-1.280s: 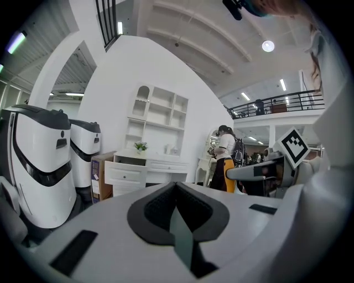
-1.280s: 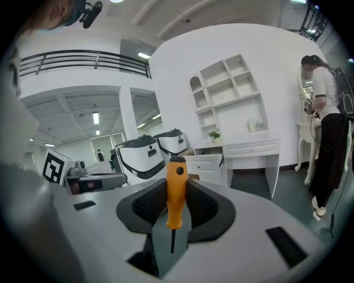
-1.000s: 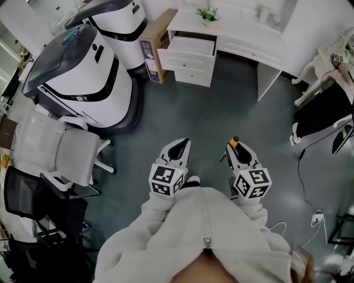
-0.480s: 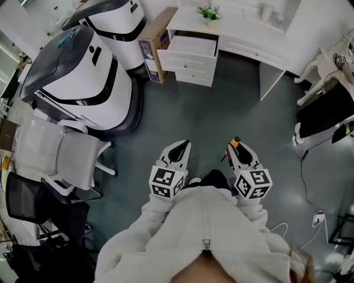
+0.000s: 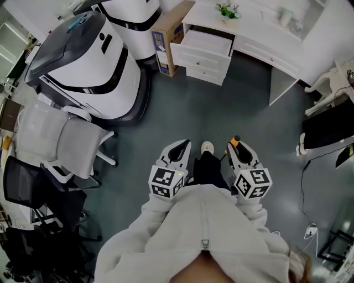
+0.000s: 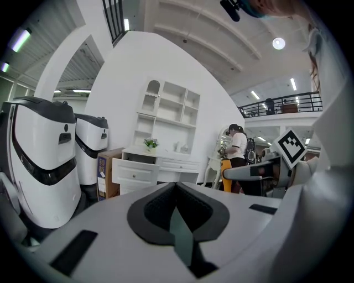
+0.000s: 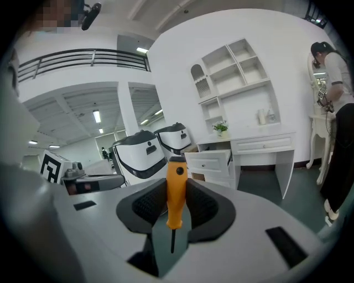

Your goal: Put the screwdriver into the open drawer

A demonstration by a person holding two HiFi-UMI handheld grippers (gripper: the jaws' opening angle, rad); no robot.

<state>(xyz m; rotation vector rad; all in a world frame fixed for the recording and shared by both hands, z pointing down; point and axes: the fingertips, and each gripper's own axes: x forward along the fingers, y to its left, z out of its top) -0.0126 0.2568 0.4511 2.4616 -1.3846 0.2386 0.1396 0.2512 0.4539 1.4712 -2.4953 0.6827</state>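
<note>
The orange-handled screwdriver [image 7: 176, 190] stands upright between the pads of my right gripper [image 7: 176, 179], which is shut on it; its thin shaft points back toward the camera. In the head view the right gripper [image 5: 236, 147] shows the orange handle tip [image 5: 234, 141]. My left gripper [image 5: 180, 146] is beside it, shut with nothing between its jaws [image 6: 176, 188]. Across the grey floor, the white desk's top drawer [image 5: 206, 46] stands pulled open; it also shows as the drawer [image 7: 213, 161] ahead of the right gripper and the drawer [image 6: 134, 170] ahead of the left.
Two big white-and-black machines [image 5: 88, 61] and a cardboard box [image 5: 166, 34] stand left of the desk. White chairs [image 5: 61, 145] and a black chair [image 5: 27, 193] are at the left. A potted plant [image 5: 228, 10] sits on the desk. A person [image 7: 338, 110] stands at the right.
The desk and open drawer have shifted right and slightly nearer in the head view. A shoe and dark trouser leg now show between the grippers. Both grippers keep their grip and pose.
</note>
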